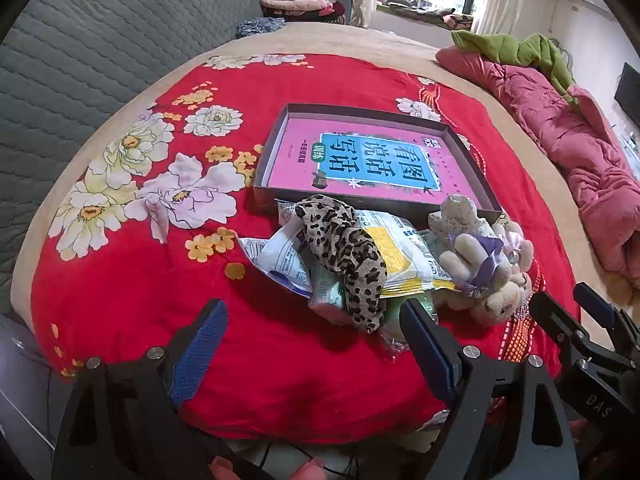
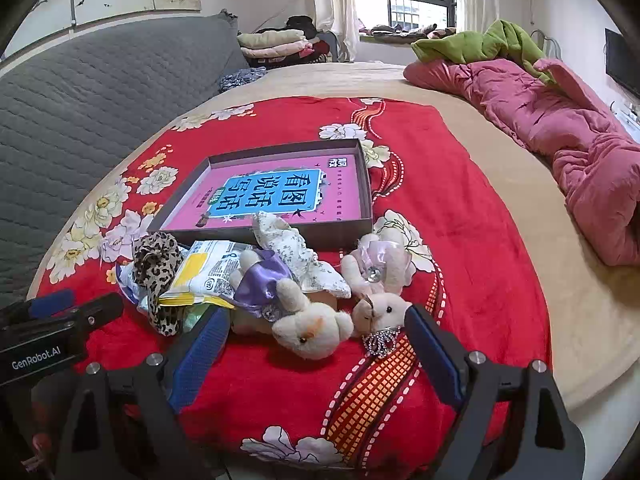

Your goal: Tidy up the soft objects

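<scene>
A pile of soft things lies on the red floral blanket [image 1: 132,300] in front of a shallow grey box [image 1: 272,152] with a pink book inside. The pile holds a leopard-print scrunchie [image 1: 344,252], white snack packets [image 1: 404,256] and small cream plush bunnies [image 1: 484,276]. My left gripper [image 1: 316,344] is open and empty just short of the scrunchie. In the right wrist view the box [image 2: 366,184], the scrunchie [image 2: 158,268], the packets [image 2: 204,268] and two bunnies [image 2: 308,328] show. My right gripper [image 2: 316,340] is open, a finger on either side of the bunnies' heads, not touching.
A grey quilted headboard [image 1: 92,48] runs along the left. A crumpled pink quilt [image 2: 568,128] with a green cloth [image 2: 480,44] lies at the right of the bed. Folded clothes [image 2: 276,44] are stacked at the back by the window.
</scene>
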Demonstrator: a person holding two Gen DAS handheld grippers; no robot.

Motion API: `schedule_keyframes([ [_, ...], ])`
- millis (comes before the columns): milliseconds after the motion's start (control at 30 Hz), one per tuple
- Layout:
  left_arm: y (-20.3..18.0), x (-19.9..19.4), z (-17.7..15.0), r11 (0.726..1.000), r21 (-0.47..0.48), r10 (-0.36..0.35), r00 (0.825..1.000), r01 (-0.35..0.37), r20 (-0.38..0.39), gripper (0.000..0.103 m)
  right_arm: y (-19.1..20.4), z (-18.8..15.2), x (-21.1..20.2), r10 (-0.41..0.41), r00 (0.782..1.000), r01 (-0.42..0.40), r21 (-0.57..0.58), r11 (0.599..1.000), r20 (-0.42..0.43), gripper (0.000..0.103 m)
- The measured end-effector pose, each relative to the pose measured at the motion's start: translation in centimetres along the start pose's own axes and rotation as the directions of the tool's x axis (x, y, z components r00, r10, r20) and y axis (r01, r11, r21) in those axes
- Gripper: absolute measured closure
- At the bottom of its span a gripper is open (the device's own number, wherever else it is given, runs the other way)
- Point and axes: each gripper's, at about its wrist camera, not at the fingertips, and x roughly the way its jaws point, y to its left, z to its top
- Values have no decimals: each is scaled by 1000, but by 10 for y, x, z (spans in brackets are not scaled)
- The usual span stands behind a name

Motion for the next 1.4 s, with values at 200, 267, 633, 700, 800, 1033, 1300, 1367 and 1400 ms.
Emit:
schedule_keyframes([
  [200,1,1,1,1000,-1,-7,1000,7,-1,15,0,0,0,-9,1000,9,-2,1000,-2,13],
  [267,1,2,1,1000,-5,-9,1000,9,2,15,0,0,-1,-7,1000,7,-4,1000,4,13],
  [633,-1,2,-1,1000,4,-5,1000,5,5,15,-2,0,-2,-14,1000,14,-3,1000,8,13],
  [700,-1,2,-1,1000,6,-4,1000,4,9,15,-3,0,-3,-12,1000,12,-1,1000,8,13],
  [800,-2,3,-1,1000,7,-8,1000,8,7,15,-3,0,-4,-18,1000,18,-4,1000,14,13],
  [1033,-2,2,-1,1000,8,-10,1000,9,13,15,-4,0,-4,-30,999,31,-9,999,17,13],
  [1300,-3,1,-2,1000,16,-23,1000,23,14,15,-7,1,-6,-37,999,37,-4,999,25,13],
  [1367,-2,1,-2,1000,16,-27,1000,27,14,15,-8,1,-6,-36,999,36,3,999,24,13],
  [1400,-2,2,-2,999,16,-28,1000,28,14,15,-9,0,-6,-39,999,39,4,999,25,13],
])
